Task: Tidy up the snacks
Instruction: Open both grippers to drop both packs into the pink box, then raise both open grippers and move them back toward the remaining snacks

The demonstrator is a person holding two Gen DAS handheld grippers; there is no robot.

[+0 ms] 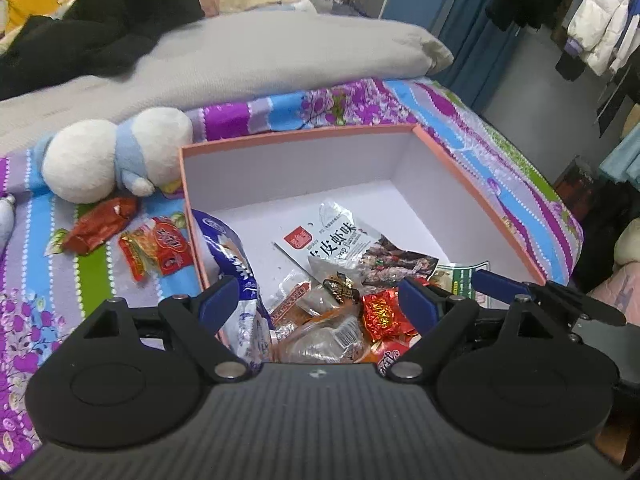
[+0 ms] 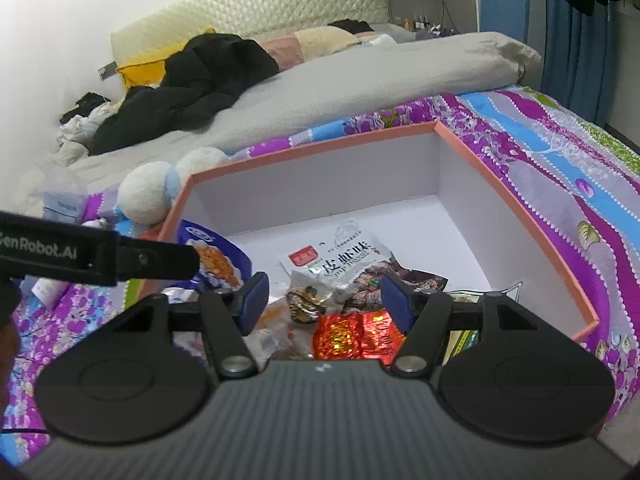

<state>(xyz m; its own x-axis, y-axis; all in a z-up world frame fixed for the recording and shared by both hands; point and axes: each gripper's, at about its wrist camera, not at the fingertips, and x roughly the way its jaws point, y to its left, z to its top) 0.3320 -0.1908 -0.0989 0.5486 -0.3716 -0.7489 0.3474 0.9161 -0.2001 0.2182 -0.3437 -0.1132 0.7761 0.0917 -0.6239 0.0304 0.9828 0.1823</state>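
Note:
A pink-rimmed white box [image 1: 296, 136] [image 2: 320, 146] sits on the bed and holds several snack packets: a white shrimp-flavour bag [image 1: 340, 240] [image 2: 340, 258], a blue bag [image 1: 236, 276] [image 2: 216, 256] leaning on the left wall, and red foil packs [image 1: 380, 312] [image 2: 352, 334]. My left gripper [image 1: 320, 300] is open and empty above the box's near end. My right gripper [image 2: 324, 300] is open and empty over the same pile. Two red packets [image 1: 100, 228] [image 1: 156, 248] lie on the bedspread left of the box. The right gripper's finger [image 1: 496, 282] shows at the right in the left wrist view.
A white and blue plush toy [image 1: 116, 156] [image 2: 160, 188] lies at the box's far left corner. A grey duvet [image 1: 260, 56] and black clothes [image 1: 100, 20] cover the bed behind. The bed edge [image 1: 560, 208] drops off to the right. The left gripper's body [image 2: 100, 256] crosses the right wrist view.

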